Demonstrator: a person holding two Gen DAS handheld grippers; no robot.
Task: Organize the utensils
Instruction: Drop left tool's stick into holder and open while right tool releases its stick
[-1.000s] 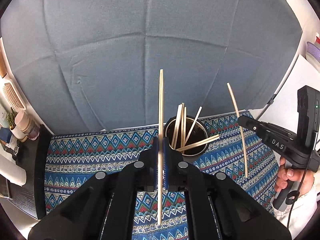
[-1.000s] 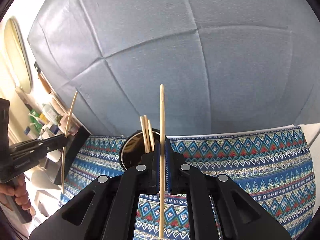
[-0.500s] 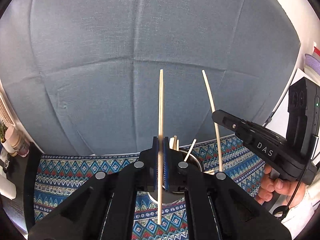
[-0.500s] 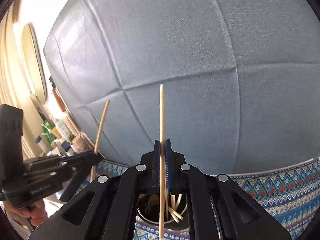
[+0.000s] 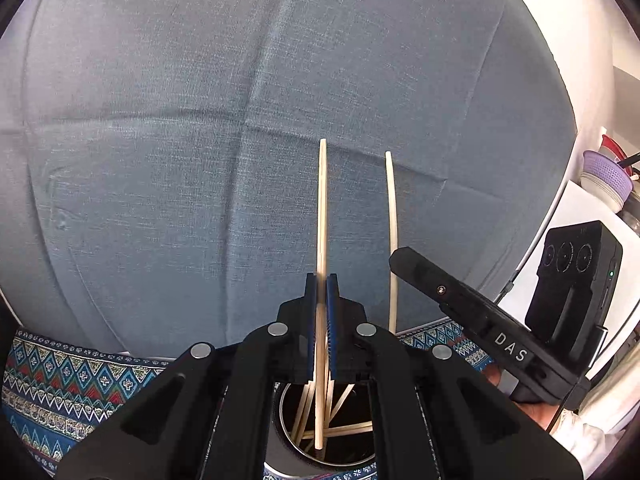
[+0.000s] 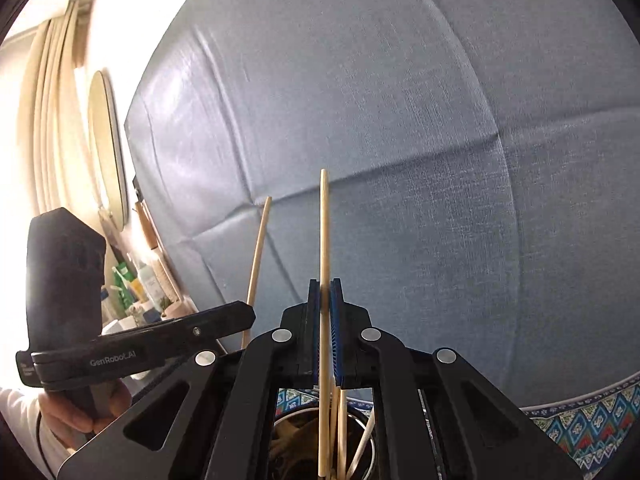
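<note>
My left gripper (image 5: 321, 280) is shut on a wooden chopstick (image 5: 322, 216) held upright, its lower end over the mouth of a dark round holder cup (image 5: 288, 446) that has several chopsticks in it. My right gripper (image 6: 325, 284) is shut on a second chopstick (image 6: 324, 232), also upright, with its lower end at the same cup (image 6: 280, 436). In the left wrist view the right gripper (image 5: 394, 261) comes in from the right with its chopstick (image 5: 392, 204). In the right wrist view the left gripper (image 6: 250, 314) enters from the left with its chopstick (image 6: 258, 248).
A blue patterned cloth (image 5: 72, 376) covers the surface under the cup, with a grey-blue padded backrest (image 5: 200, 120) behind it. Bottles and jars (image 6: 144, 284) crowd a shelf at the left. Bowls and a colander (image 5: 606, 176) stand at the right. A hand (image 6: 80, 412) holds the left gripper.
Both grippers have closed in over the cup and come nearer each other. The cup has slid from ahead of the fingers to below them, and both chopsticks' lower ends now hang at its mouth.
</note>
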